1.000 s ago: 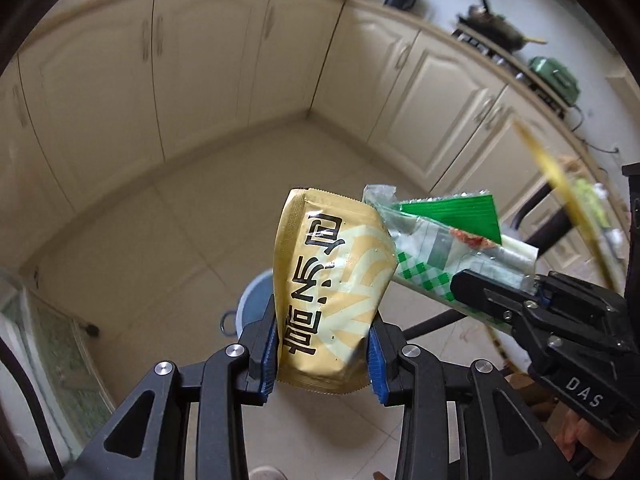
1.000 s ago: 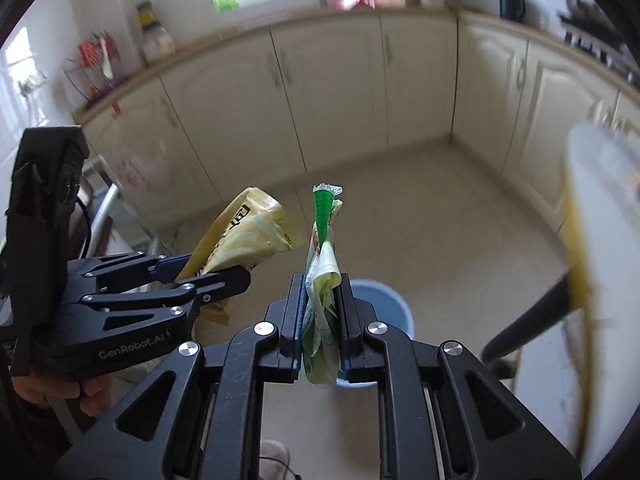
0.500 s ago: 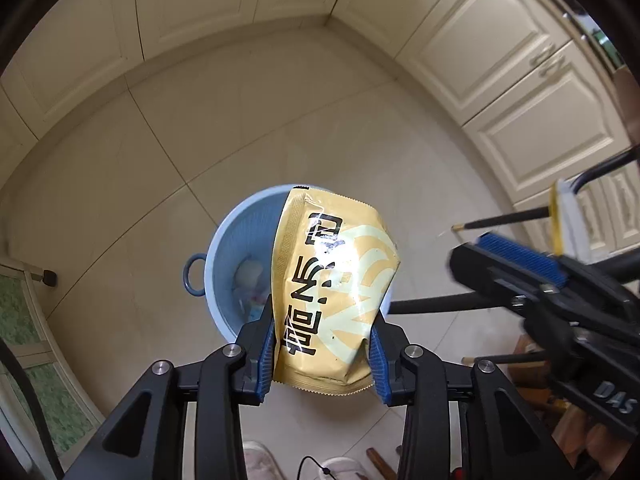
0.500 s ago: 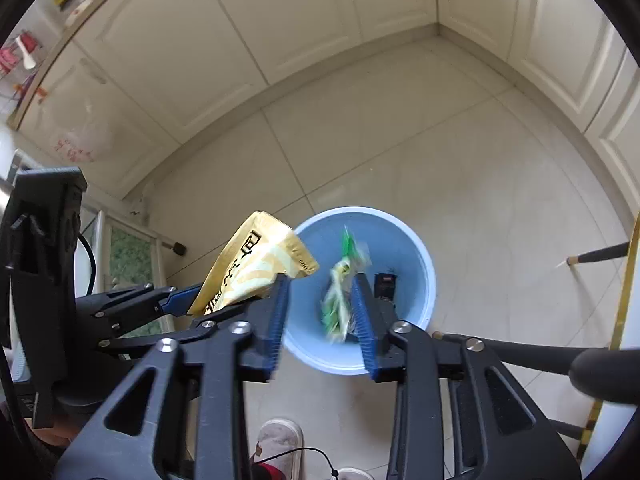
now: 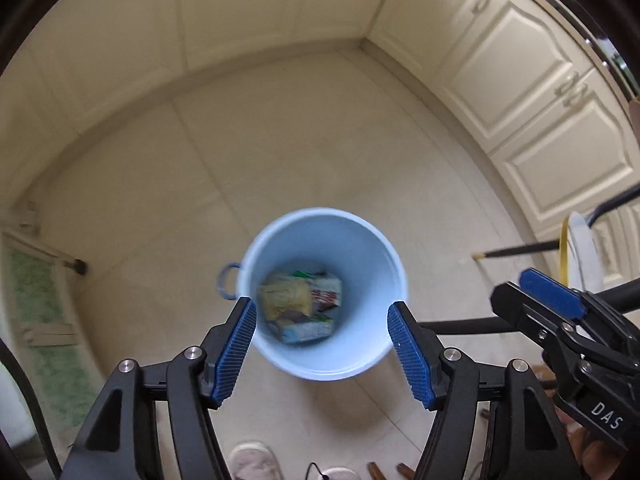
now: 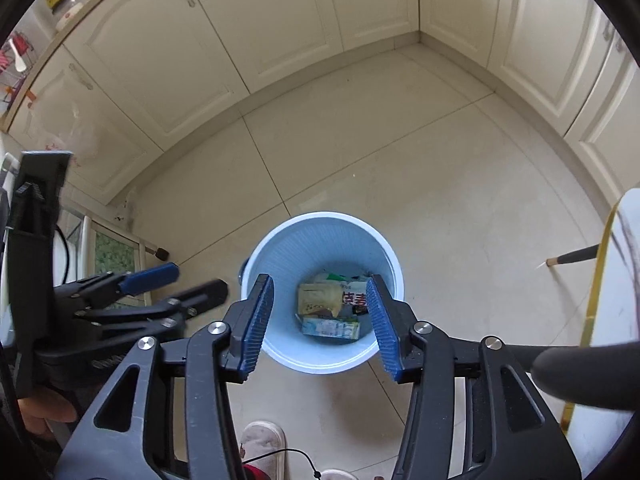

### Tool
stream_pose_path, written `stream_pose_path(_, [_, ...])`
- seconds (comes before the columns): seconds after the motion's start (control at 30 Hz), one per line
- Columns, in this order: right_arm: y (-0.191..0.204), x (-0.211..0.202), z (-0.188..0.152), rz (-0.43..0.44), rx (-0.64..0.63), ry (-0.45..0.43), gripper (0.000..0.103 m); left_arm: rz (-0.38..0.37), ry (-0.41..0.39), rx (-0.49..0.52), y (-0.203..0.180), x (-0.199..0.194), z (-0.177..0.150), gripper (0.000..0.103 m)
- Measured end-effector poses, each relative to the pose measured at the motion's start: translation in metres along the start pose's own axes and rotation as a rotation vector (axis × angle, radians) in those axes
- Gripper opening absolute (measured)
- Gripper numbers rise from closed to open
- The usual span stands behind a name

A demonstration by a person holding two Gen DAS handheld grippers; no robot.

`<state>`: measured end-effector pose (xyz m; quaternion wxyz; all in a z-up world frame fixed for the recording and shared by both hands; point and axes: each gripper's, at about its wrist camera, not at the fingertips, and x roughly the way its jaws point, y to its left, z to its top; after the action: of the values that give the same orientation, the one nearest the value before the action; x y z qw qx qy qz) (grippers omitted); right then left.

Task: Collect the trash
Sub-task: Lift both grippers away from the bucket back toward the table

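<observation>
Blue ribbed pads line both grippers, and each pair stands spread wide with nothing between. The left gripper (image 5: 322,308) and the right gripper (image 6: 320,296) both hang above a pale blue bin (image 5: 384,264), which stands on the beige tiled floor (image 6: 400,152). Down at the bottom of the bin lie the wrappers: a yellow packet (image 6: 318,298) beside a white one with red print (image 6: 356,299), and a light blue-green pack (image 6: 330,327) just below them. Cream cabinet doors (image 6: 280,20) run around the room's edge. A slipper (image 6: 262,442) shows near the lower rim.
</observation>
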<state>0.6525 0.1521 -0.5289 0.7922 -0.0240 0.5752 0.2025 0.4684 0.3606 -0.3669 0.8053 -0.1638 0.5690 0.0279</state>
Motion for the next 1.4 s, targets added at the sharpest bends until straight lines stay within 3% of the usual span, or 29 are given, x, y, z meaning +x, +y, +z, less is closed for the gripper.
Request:
stream_pose_path(0.17, [0.036,-0.049,-0.003,-0.009,-0.071,-0.074,0.059,0.077,-0.122,-0.016,-0.015,-0.063,-0.027,0.064])
stream_pose_path(0.3, [0.067,-0.114,-0.01,-0.024,-0.142,-0.178,0.069,0.095,-0.263,-0.001,-0.026,-0.132,-0.049,0.065])
stream_pose_path(0.57, [0.102,-0.275,-0.049,-0.099,-0.195,-0.443,0.093,0.056,-0.565,0.079,-0.076,-0.263,-0.111,0.085])
stream_pose_path(0.7, [0.11,-0.356,-0.081,-0.135,-0.186,-0.573,0.1,0.024,-0.701,0.108,-0.102,-0.315,-0.153,0.098])
stream_pose_path(1.0, [0.115,-0.502,-0.158,-0.246,-0.152,-0.8,0.103,-0.058,-0.914,0.219,-0.166,-0.38,-0.276,0.102])
stream_pose_path(1.13, [0.116,-0.551,-0.187,-0.298,-0.123,-0.875,0.103,-0.074,-1.002,0.283,-0.19,-0.387,-0.333,0.102])
stream_pose_path(1.4, [0.109,-0.623,-0.242,-0.42,-0.062,-0.997,0.103,-0.144,-1.116,0.368,-0.183,-0.39,-0.402,0.102])
